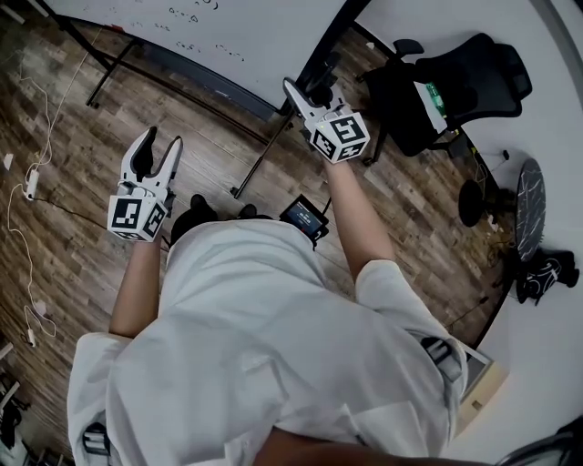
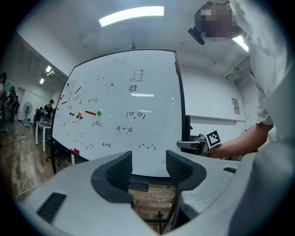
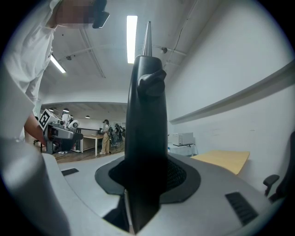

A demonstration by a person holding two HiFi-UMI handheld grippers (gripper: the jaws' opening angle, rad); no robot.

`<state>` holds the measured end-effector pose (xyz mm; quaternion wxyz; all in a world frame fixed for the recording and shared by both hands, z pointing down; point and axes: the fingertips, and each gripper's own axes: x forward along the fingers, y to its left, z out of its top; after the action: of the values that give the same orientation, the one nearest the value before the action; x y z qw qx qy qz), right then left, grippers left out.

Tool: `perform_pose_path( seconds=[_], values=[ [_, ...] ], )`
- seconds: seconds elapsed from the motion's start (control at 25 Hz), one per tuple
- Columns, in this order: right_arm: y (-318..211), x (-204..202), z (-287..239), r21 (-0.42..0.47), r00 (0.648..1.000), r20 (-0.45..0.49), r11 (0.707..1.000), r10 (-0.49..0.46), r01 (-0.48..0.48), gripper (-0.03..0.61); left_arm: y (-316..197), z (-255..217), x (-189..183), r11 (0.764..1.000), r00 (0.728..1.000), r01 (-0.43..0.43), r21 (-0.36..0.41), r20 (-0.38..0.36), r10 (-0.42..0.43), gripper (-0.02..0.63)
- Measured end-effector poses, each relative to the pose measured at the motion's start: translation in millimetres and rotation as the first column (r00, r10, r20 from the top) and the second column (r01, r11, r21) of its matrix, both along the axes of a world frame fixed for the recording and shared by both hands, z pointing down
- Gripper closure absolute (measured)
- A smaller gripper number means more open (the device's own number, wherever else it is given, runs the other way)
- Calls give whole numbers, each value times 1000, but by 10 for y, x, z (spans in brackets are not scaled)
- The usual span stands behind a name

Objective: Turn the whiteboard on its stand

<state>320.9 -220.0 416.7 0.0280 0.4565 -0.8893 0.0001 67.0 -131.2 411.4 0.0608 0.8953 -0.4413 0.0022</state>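
The whiteboard (image 1: pixel 209 27) stands on a black wheeled stand at the top of the head view, and its face with small drawings and magnets fills the left gripper view (image 2: pixel 124 110). My right gripper (image 1: pixel 299 96) is shut on the board's black side frame (image 3: pixel 146 115), which runs upright between its jaws (image 3: pixel 146 179). The right gripper also shows at the board's right edge (image 2: pixel 184 144) in the left gripper view. My left gripper (image 1: pixel 157 150) stands open and empty (image 2: pixel 148 168), short of the board's face and touching nothing.
The stand's black legs (image 1: pixel 118 64) spread over the wooden floor. A black office chair (image 1: pixel 455 86) stands to the right, close to the wall. White cables (image 1: pixel 32 182) lie on the floor at left. A black bag (image 1: pixel 547 268) rests at far right. People stand at distant desks (image 3: pixel 106 136).
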Motion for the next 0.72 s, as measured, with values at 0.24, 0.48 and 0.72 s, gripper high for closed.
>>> perform_pose_path(
  seconds=[0.24,0.48,0.72],
  values=[
    [99,88,1,15,1000,10,1000,17,-17,425,54,-21,134,997,997,-71,6,-12,71,380],
    [136,156,-2,13,999,15,999,34,-34,425,90,-58,209,992,992,-127,12,-20,128,380],
    [22,28,-14,10,999,19,999,46,-46,425,4,-29,103,981,981,-192,-5,-26,192,380]
  ],
)
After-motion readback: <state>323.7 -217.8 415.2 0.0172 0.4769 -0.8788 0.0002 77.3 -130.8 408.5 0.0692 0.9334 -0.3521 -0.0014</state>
